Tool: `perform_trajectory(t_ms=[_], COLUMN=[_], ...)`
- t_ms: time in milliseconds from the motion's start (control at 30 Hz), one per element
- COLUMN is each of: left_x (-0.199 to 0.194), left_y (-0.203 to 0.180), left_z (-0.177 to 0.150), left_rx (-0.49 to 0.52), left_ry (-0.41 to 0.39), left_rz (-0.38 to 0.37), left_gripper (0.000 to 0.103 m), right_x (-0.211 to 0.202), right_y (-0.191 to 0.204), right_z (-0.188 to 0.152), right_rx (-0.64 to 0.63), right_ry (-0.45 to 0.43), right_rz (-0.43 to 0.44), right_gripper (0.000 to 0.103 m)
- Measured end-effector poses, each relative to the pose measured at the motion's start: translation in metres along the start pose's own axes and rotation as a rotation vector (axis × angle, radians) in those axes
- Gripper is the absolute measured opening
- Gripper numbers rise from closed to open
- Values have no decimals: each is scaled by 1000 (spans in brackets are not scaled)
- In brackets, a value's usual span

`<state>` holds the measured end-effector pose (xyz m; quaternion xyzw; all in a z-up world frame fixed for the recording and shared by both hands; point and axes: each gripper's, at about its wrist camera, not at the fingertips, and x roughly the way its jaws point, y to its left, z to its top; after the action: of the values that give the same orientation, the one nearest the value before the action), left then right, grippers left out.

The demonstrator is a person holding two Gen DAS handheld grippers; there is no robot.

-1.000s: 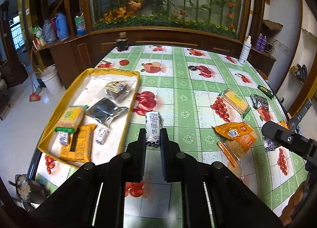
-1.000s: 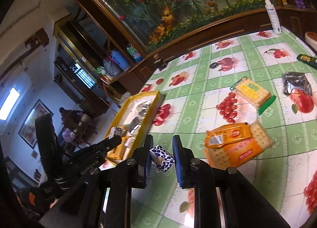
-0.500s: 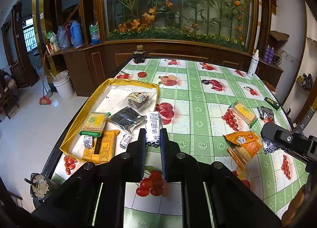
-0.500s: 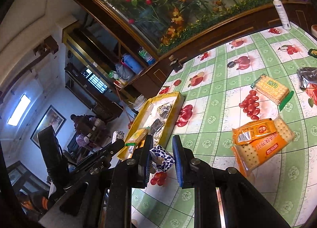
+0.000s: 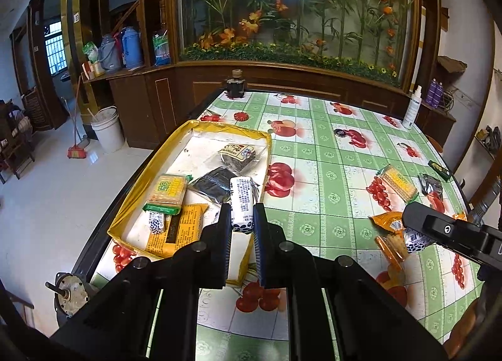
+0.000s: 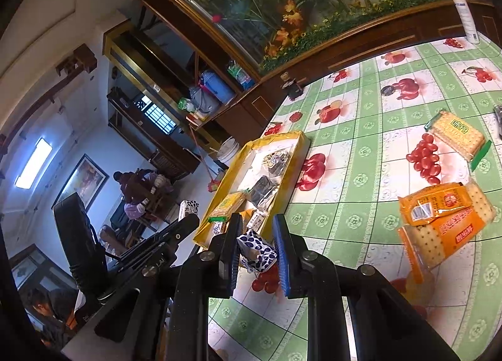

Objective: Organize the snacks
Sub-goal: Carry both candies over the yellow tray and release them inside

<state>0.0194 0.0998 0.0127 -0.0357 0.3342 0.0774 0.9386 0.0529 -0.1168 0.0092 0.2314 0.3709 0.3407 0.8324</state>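
The shallow yellow-rimmed cardboard tray (image 5: 191,124) is what matters: the left gripper (image 5: 242,219), clamped on a white blue-spotted candy bar (image 5: 241,201) whose long axis points ahead, hangs over its near corner. The right gripper (image 6: 255,248) (pinching a matching wrapped sweet (image 6: 257,251)) waits just outside the tray's near edge.

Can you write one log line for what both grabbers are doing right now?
left gripper: shut on white candy bar | right gripper: shut on blue-spotted candy | yellow tray: near, neither candy in it yet
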Motion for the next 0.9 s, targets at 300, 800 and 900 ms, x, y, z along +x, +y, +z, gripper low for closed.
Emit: perform_trajectory(t_ms=[300, 800, 900], left_x=[12, 45, 54], left_y=[20, 56, 65], left_z=[1, -1, -2], left_rx=[-32, -88, -101], left_ry=[15, 69, 86], left_rz=[26, 84, 96], left_gripper=[11, 11, 11], right_x=[29, 115, 132], right_y=[12, 34, 36], right_z=[1, 11, 13], right_rx=[-13, -53, -60], right_ry=[48, 149, 169], right_rz=[18, 52, 54], right_gripper=[20, 20, 20])
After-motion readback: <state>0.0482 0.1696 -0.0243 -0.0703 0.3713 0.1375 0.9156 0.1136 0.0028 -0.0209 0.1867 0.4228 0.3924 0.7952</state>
